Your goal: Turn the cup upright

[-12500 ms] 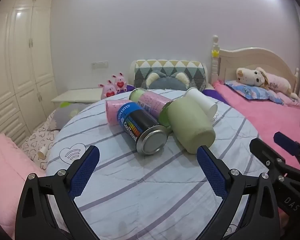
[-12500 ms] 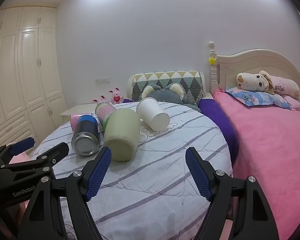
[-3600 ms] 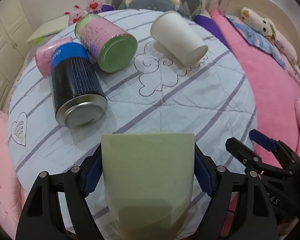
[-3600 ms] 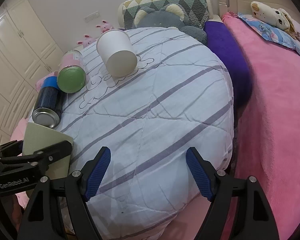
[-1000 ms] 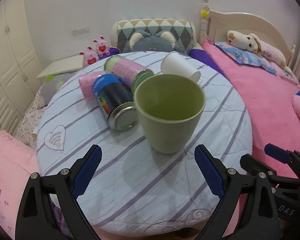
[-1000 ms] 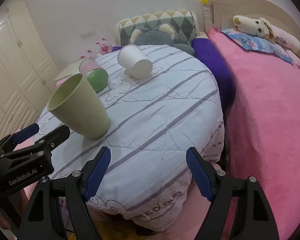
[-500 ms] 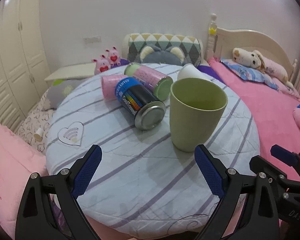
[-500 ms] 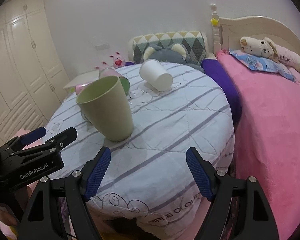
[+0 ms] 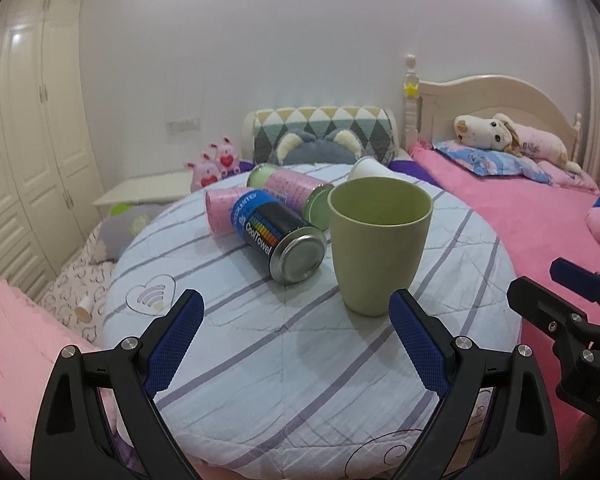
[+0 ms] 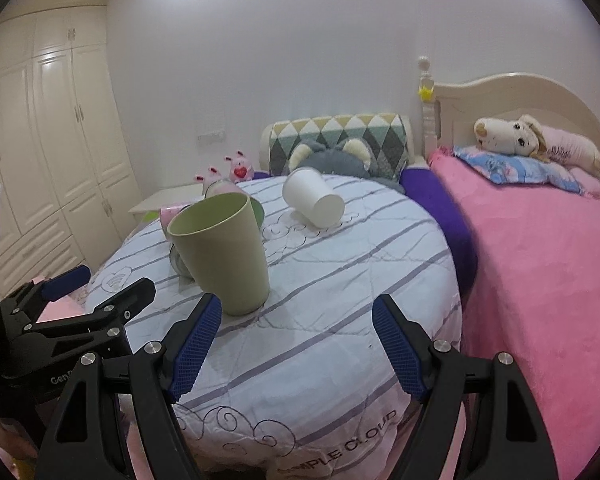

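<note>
The pale green cup (image 9: 378, 246) stands upright, mouth up, on the round table with the striped cloth (image 9: 300, 352); it also shows in the right wrist view (image 10: 226, 252). My left gripper (image 9: 296, 340) is open and empty, held back from the cup near the table's front edge; the cup is ahead of its right finger. My right gripper (image 10: 296, 344) is open and empty, with the cup just beyond its left finger. A white paper cup (image 10: 314, 198) lies on its side at the far side of the table.
A black and blue can (image 9: 278, 236), a pink and green can (image 9: 296, 196) and a pink roll (image 9: 220, 212) lie on their sides left of the cup. A pink bed (image 10: 548, 264) with a plush dog is to the right. Wardrobes (image 9: 32, 152) stand on the left.
Earlier my left gripper held the green cup and turned it upright, then let go. Over the last second both grippers have drawn back and lowered; the cup stands still.
</note>
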A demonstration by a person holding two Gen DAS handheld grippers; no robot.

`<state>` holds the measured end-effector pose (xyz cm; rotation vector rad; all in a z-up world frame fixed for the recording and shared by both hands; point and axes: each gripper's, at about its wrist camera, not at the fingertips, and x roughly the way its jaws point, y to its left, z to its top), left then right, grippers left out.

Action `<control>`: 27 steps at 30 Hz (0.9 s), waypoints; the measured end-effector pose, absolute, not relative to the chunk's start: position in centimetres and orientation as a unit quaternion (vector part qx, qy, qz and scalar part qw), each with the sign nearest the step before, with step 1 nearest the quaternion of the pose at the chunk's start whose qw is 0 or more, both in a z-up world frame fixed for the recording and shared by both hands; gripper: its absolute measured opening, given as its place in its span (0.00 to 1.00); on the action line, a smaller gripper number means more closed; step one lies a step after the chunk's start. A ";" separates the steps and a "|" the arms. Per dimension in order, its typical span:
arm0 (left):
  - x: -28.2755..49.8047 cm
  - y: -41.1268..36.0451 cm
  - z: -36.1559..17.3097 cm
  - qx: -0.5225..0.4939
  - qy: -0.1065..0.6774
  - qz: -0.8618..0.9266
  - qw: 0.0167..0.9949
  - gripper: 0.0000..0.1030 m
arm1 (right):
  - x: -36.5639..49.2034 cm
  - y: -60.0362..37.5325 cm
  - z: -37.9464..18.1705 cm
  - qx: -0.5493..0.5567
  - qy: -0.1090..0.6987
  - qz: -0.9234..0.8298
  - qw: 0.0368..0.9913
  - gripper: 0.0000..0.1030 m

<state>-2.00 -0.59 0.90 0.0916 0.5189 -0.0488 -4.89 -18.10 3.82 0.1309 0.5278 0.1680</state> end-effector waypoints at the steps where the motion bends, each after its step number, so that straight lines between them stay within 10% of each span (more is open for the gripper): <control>1: -2.2 -0.8 0.8 0.050 0.247 -0.020 0.968 0.92 | -4.9 -18.2 3.8 0.064 0.258 0.085 0.960 0.77; 27: -2.6 -1.0 -1.3 0.027 0.203 -0.024 0.979 0.92 | -5.4 -19.4 2.0 0.068 0.221 0.080 0.970 0.77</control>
